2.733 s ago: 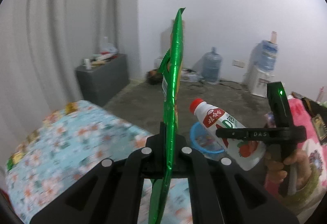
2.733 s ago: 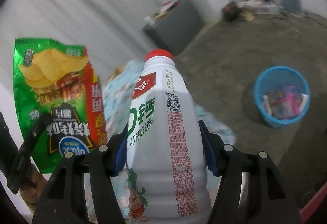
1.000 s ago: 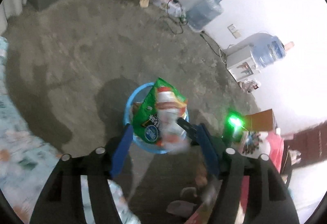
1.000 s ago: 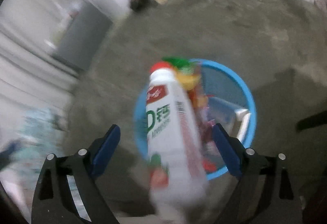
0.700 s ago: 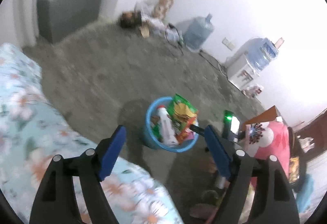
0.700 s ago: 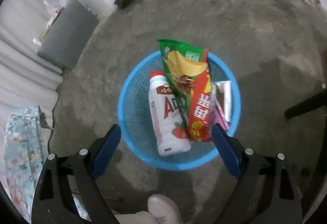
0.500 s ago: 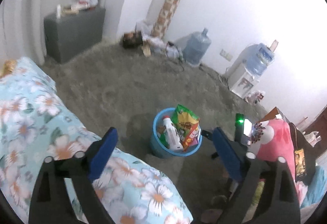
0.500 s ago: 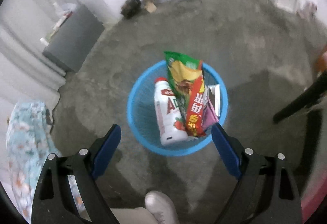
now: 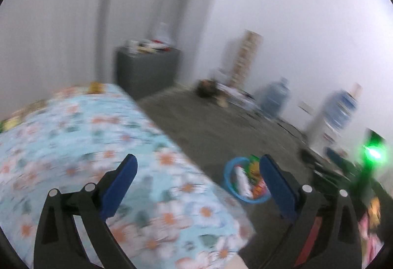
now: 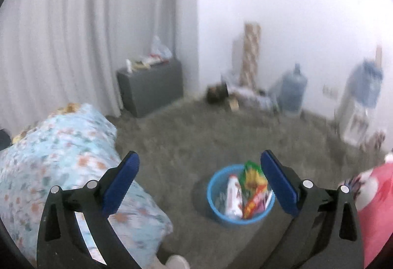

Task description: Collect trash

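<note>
Both my tongs wide, nothing between: left gripper [image 9: 196,183], right gripper [image 10: 199,180] opening. Chip bag [image 10: 253,183] crinkly-light, milk bottle [image 10: 233,197] rigid, slick; both in blue basket [image 10: 213,205] on floor. Grab bottle mid-body.

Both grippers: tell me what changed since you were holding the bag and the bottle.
The left gripper let go of the chip bag and the right gripper, whose jaws are opening, let go of the bottle. Both now lie in the blue basket. Both grippers are empty and have pulled up and away. The basket stayed on the floor.
</note>
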A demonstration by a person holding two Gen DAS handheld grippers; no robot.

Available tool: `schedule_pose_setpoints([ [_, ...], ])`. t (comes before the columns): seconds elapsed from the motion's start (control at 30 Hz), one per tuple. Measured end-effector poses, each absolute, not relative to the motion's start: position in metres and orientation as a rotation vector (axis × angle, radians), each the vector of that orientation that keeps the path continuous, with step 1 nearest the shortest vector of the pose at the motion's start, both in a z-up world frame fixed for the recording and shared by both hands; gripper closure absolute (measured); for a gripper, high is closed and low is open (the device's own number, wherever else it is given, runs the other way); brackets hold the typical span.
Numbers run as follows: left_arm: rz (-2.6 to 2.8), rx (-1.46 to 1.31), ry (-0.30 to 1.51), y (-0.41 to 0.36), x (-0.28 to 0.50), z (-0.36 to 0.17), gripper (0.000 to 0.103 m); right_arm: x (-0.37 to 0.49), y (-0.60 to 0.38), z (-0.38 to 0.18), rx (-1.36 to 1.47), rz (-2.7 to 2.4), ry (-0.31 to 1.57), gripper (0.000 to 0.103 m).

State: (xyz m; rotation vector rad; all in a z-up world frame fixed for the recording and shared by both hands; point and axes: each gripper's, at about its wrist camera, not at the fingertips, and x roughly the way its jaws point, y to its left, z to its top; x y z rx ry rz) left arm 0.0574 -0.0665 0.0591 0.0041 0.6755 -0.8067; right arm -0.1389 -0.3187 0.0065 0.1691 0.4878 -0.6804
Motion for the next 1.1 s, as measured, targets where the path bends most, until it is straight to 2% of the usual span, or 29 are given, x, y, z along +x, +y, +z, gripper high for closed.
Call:
schedule_pose_setpoints([
  [0.13, -0.584, 0.010, 0.554, -0.029, 0.041, 0.066, 0.006, -0.149, -0.275, 0.022, 0.124, -0.609, 0.387, 0.008],
  [0.23, -0.451, 0.057, 0.488, -0.013, 0.022, 0.057, 0.006, -0.150, -0.251, 0.023, 0.141, -0.535, 0.393, 0.008],
  [0.3, -0.435, 0.068, 0.524, -0.009, 0.013, 0.046, 0.006, -0.145, -0.240, 0.018, 0.130, -0.505, 0.454, 0.008],
  [0.37, -0.423, 0.092, 0.635, -0.008, 0.009, 0.024, 0.006, -0.140, -0.229, 0.010, 0.088, -0.481, 0.516, 0.008],
  [0.57, -0.379, 0.143, 0.857, -0.009, -0.002, -0.031, 0.006, -0.139, -0.204, -0.045, 0.037, -0.471, 0.774, 0.008],
  [0.77, -0.315, 0.127, 0.849, 0.005, -0.001, -0.035, 0.006, -0.149, -0.204, -0.062, 0.059, -0.517, 0.881, 0.008],
  [1.1, -0.295, 0.154, 0.850, 0.006, -0.003, -0.033, 0.006, -0.160, -0.211, -0.062, 0.114, -0.576, 0.858, 0.008],
])
